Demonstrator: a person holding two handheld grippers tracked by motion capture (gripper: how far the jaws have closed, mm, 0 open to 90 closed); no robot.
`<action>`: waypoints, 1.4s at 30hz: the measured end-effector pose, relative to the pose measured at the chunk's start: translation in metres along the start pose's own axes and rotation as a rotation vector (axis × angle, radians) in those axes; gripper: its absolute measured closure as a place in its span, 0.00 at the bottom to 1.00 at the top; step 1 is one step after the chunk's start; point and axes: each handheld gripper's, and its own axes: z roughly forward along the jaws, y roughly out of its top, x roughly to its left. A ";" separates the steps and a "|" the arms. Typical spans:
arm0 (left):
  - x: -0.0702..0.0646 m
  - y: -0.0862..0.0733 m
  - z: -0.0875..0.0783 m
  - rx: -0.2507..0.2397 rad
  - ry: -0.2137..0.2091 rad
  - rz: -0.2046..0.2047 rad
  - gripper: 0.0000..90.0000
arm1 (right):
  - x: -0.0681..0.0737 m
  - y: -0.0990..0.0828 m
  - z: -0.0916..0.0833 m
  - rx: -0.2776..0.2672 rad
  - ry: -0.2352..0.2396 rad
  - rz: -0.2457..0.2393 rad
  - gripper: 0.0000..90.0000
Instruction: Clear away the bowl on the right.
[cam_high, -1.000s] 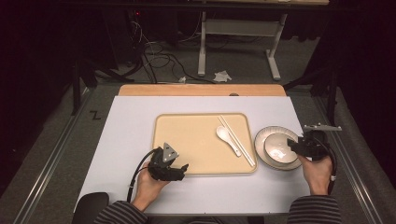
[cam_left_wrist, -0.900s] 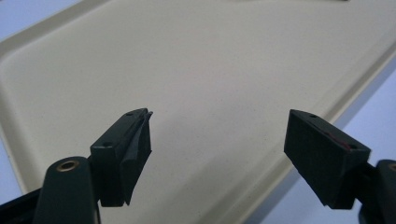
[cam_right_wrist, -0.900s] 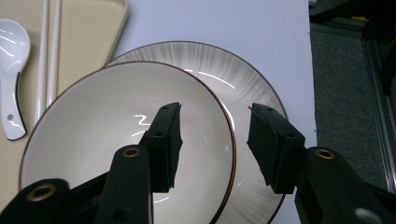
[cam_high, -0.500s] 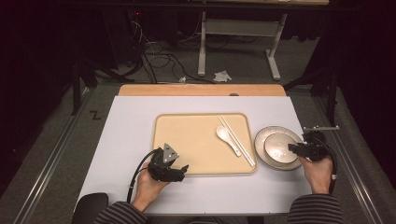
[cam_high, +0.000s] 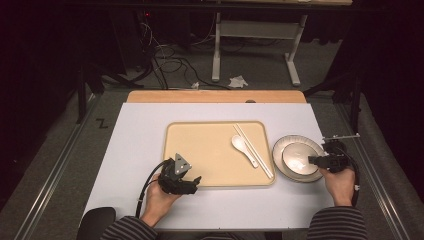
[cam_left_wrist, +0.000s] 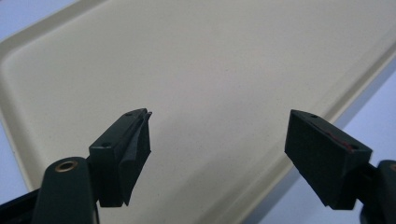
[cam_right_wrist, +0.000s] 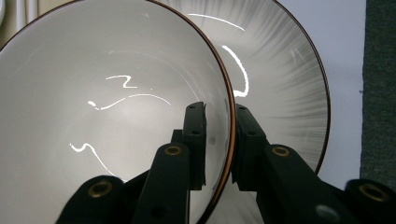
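At the right edge of the white table (cam_high: 135, 150), the right gripper (cam_high: 314, 160) points leftward over a white bowl (cam_high: 298, 159) that sits inside a larger striped plate (cam_high: 280, 150). The person's right hand (cam_high: 339, 184) comes up from the bottom of the high view, its striped sleeve (cam_high: 334, 224) at the table's near edge, the wrist straight and the gripper held level and low. In the right gripper view one jaw lies inside the bowl (cam_right_wrist: 107, 116) and the other outside it, over the plate (cam_right_wrist: 289, 79), with the brown-edged rim between them. The jaws have just been closing on that rim and the pads now look pressed against the bowl wall from both sides.

Near the front left corner of the beige tray (cam_high: 210, 150), the left gripper (cam_high: 192, 184) rests low, aimed rightward and slightly forward. The left hand (cam_high: 161, 199) cups it from below, and its cable loops back toward the sleeve. In the left gripper view its jaws stand wide apart with nothing between them, hovering above the bare floor of the tray (cam_left_wrist: 224, 70) close to its near rim.

On the tray's right part lie a white spoon (cam_high: 243, 147) and a pair of chopsticks (cam_high: 254, 150), just beside each other and well apart from both grippers.
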 end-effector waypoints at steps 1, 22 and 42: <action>0.000 0.000 0.000 -0.004 -0.001 -0.004 0.25 | -0.001 0.000 0.001 0.006 0.007 0.002 0.89; 0.005 -0.001 0.001 0.003 0.030 -0.012 0.26 | -0.010 0.002 0.016 0.094 0.093 0.035 0.94; 0.008 -0.001 0.002 -0.006 0.054 -0.019 0.26 | -0.011 0.002 0.010 0.024 0.118 0.049 0.94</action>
